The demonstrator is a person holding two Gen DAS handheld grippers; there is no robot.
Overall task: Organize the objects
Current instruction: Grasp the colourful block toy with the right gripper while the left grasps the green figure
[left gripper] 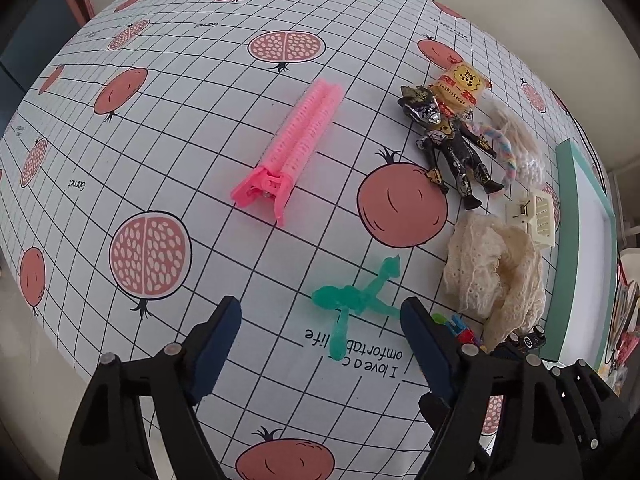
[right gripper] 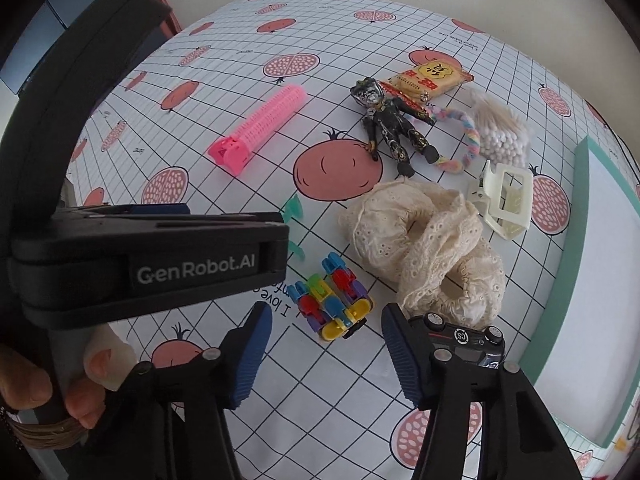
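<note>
The left hand-held gripper [left gripper: 320, 344] hovers with its blue-padded jaws spread wide and nothing between them, just above a translucent green stick-figure toy [left gripper: 356, 300] that lies flat on the worktop [left gripper: 180, 128] — a white grid cloth printed with pomegranates. At 12 o'clock from that toy lies a pink hair roller clip [left gripper: 294, 144], well apart from the rest. Toward 1 o'clock a black-and-gold action figure [left gripper: 452, 144] lies on its back, its head touching a yellow-and-red snack packet [left gripper: 464, 84]; a pastel twisted rope [left gripper: 504, 152] and a bag of cotton swabs [left gripper: 520, 144] lie just beside it. At 3 o'clock from the green toy sits a bunched cream lace cloth [left gripper: 492, 272], with a cream claw hair clip [left gripper: 536, 216] beyond it.

The right hand-held gripper [right gripper: 326, 348] is likewise open and empty, poised over a multicoloured building-block toy [right gripper: 332, 300]. At its 3 o'clock a small black toy car [right gripper: 464, 340] sits against the lace cloth. A teal-rimmed white tray [right gripper: 576, 248] stands at the far right edge. At 9 o'clock the other gripper's black body fills the right wrist view, and a person's fingers [right gripper: 96, 364] wrap its handle.
</note>
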